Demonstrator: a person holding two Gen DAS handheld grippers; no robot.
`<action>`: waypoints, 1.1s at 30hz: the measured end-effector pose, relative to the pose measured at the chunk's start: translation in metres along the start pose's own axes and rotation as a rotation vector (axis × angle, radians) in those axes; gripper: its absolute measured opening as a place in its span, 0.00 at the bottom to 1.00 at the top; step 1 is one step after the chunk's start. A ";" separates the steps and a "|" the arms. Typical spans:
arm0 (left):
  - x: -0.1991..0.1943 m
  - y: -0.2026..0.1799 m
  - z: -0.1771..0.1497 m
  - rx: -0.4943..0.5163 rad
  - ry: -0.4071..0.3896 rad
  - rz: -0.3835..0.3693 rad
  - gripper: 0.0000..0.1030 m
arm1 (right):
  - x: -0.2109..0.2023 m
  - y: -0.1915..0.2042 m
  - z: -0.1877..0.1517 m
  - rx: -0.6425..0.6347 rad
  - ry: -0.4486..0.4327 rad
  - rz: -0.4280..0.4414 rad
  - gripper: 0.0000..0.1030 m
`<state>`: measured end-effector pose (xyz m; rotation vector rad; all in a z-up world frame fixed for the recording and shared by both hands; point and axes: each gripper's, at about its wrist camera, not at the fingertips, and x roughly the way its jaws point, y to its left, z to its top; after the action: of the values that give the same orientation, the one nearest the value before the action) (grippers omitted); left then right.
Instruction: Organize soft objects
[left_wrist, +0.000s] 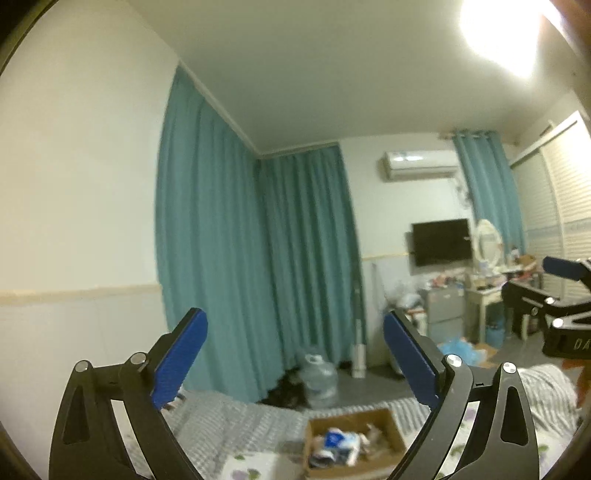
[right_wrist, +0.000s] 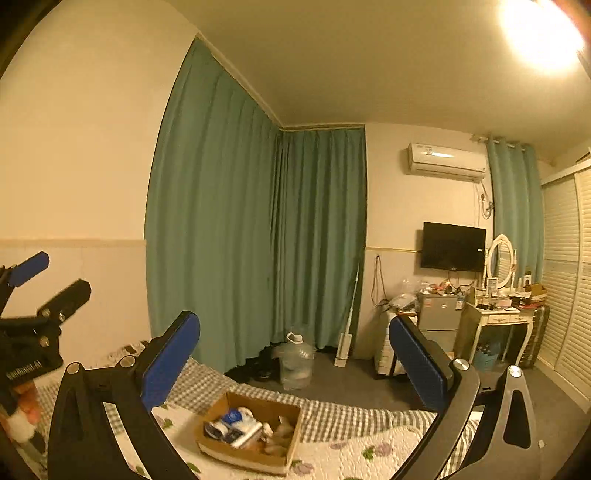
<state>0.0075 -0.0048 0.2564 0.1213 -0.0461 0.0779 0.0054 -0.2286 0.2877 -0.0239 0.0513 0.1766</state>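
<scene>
A: Left wrist view first: your left gripper (left_wrist: 295, 354) points level across the room, jaws spread wide with nothing between them. Your right gripper (right_wrist: 295, 363) is the same, wide apart and empty.

B: And the soft objects?

A: They sit in the cardboard box (right_wrist: 248, 430) on the bed (right_wrist: 351, 417), at about six o'clock below your fingers in both views. You can make out a blue-and-white bundle (right_wrist: 232, 424) and some pale pieces (right_wrist: 280, 434) beside it; they are too blurred to name.

B: So how far along are you?

A: Judging by this, the collecting looks finished or close to it. No loose soft items show on the quilt around the box, though the near bed is hidden behind your grippers.

B: Anything left?

A: Possibly checking the hidden part of the bed. The clutter at three o'clock by the dressing table (right_wrist: 495, 319) does not look like part of your job.
</scene>
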 end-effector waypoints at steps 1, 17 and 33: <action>0.001 0.002 -0.011 -0.005 0.014 -0.024 0.95 | -0.005 0.002 -0.013 -0.005 -0.001 0.003 1.00; 0.020 -0.037 -0.166 -0.037 0.260 0.028 0.95 | 0.058 0.008 -0.216 0.099 0.197 0.038 1.00; 0.023 -0.050 -0.202 -0.019 0.345 -0.040 0.95 | 0.080 0.008 -0.248 0.085 0.270 0.027 1.00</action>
<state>0.0429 -0.0281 0.0517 0.0888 0.3003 0.0580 0.0707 -0.2140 0.0362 0.0378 0.3280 0.1974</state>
